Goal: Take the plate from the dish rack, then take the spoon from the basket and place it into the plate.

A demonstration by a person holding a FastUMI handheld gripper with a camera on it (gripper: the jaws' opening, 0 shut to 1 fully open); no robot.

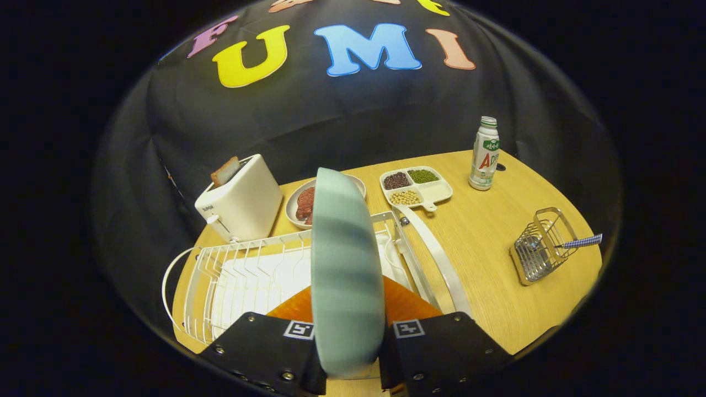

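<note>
Tongs (348,353) clamp the upright plate (345,264) above the dish rack (242,270)

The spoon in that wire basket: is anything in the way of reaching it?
The gripper is shut on the plate, held edge-on over the dish rack. The spoon lies in the basket off to the right; only bare table lies between, but the plate must be released first.

A mock kitchen in a booth is suggested by a toaster (240,199) and dish rack (242,275) on the bench (485,259), left of centre.
</note>
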